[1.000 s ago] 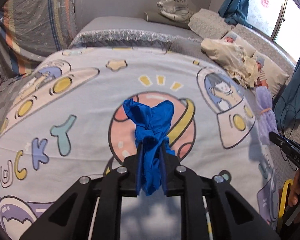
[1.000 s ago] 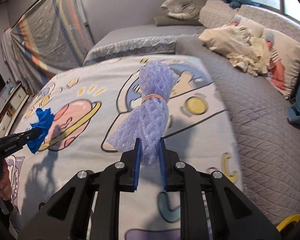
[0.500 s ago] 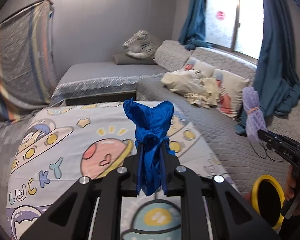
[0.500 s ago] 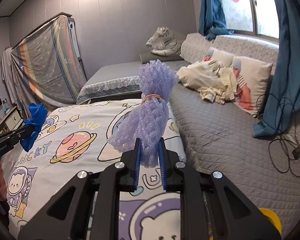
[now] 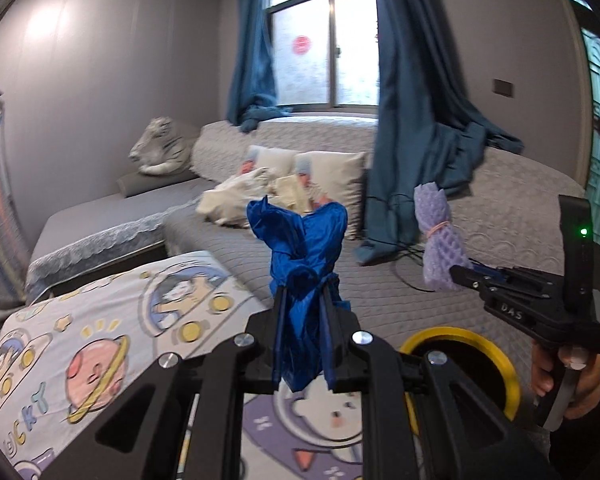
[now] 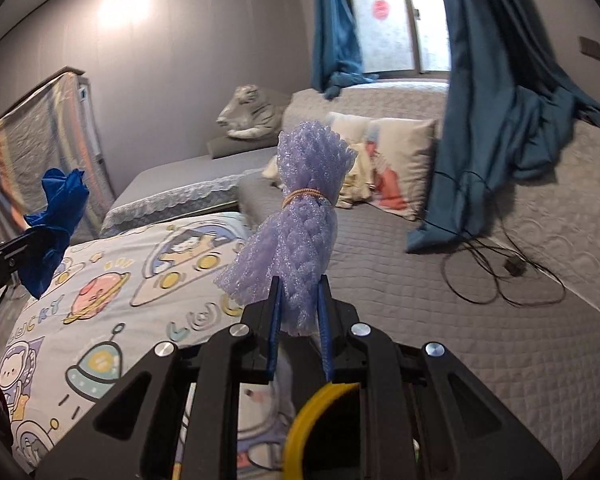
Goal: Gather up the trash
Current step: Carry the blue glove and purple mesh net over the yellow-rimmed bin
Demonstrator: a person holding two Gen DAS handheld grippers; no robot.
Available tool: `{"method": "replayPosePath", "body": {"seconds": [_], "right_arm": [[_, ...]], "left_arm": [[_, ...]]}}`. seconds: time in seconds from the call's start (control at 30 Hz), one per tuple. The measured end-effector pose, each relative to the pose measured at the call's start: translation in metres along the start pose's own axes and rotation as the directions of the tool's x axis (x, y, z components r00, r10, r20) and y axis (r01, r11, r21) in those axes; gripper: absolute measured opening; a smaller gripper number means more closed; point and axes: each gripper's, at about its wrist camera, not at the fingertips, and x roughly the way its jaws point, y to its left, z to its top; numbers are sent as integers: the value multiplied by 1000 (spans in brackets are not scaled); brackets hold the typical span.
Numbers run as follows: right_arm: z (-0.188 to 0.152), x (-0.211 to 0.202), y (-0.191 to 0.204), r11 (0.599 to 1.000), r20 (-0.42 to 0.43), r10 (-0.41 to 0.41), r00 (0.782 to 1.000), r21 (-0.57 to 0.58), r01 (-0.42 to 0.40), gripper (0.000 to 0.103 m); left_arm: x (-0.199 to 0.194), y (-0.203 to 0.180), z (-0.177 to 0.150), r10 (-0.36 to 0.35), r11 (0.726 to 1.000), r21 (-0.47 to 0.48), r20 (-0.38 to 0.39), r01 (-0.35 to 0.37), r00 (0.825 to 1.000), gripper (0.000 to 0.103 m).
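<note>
- Here the left gripper (image 5: 303, 336) has its jaws clamped tight on a crumpled blue plastic bag (image 5: 302, 264), which sticks up between the fingers and fans out above them
- The right gripper (image 6: 299, 332) is likewise pinched closed on a bundle of purple foam netting (image 6: 300, 220), tied round its neck with an orange rubber band (image 6: 306, 194)
- Seen from the left wrist, the right gripper sits off to the right side with the netting standing up from its tip, and a hand (image 5: 568, 376) in a dark sleeve grips its handle
- Both pieces of trash are held in the air, clear of the bed
- A round bin with a yellow rim (image 5: 460, 344) stands low beside the bed; in the right wrist view its rim shows just under the right gripper's fingers, in the left wrist view it lies below and to the right of the blue bag
- A cartoon space-print blanket (image 6: 112, 300) covers the near part of the bed, next to a grey quilted cover (image 6: 440, 300)
- Further back lie pillows (image 6: 396, 152), a plush white tiger (image 6: 252, 114), and blue curtains (image 6: 496, 128) hanging onto the quilt by a window
</note>
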Motion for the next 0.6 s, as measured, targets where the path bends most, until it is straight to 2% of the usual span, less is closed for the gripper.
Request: {"method": "replayPosePath", "body": {"seconds": [0.23,0.37,0.6], "right_arm": [[-38,-16,-59,990,-54,-127,990,56,130,16],[-63,-12,-87,982,-110,-151,982,98,162,16],[-95,-3,-107,974,-187,-152,970,137,179,16]], "left_arm": [[23,-72,-2,-127,986,103,-20,128,992,14],[37,-103,-9,-180,973,134,-54,186,982,14],[62,-141,-23,-234,954,162,-114,251,965,14]]}}
